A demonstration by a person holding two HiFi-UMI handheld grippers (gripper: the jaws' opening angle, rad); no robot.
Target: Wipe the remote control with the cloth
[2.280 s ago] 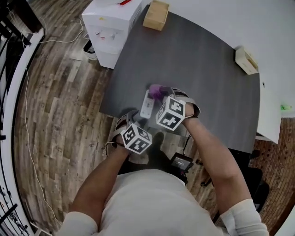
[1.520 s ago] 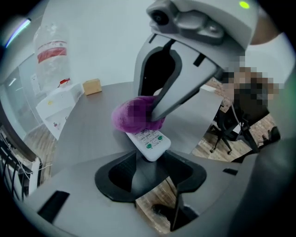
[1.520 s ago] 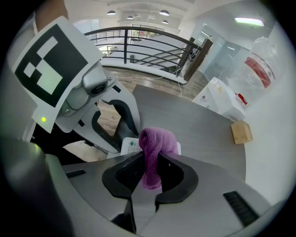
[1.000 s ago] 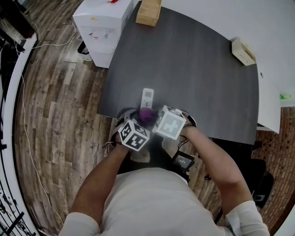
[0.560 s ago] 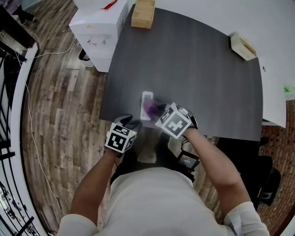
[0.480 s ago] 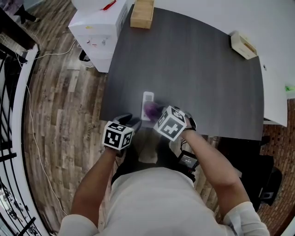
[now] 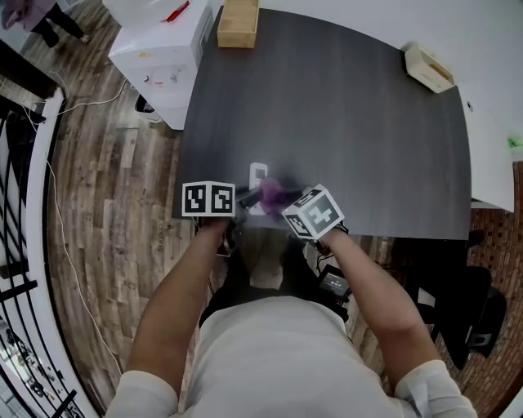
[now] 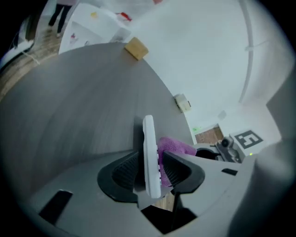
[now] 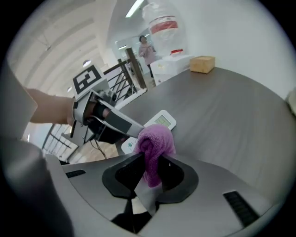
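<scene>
Here, just off the table's (image 7: 343,122) far left corner stands a white cabinet (image 7: 159,53), and a cardboard box (image 7: 238,20) sits on that same corner. At the table's near edge, left of its middle, the left gripper (image 8: 149,162) has just been closing its jaws and now clamps the white remote (image 8: 148,132) between both pads. The remote is turned up on its long edge, pointing away across the table. Right up against its button side is the bunched purple cloth (image 9: 155,139), pinched tight in the right gripper (image 9: 150,166) – this one too over the table's near edge. A small wooden box (image 7: 429,67) lies at the table's far right corner.
</scene>
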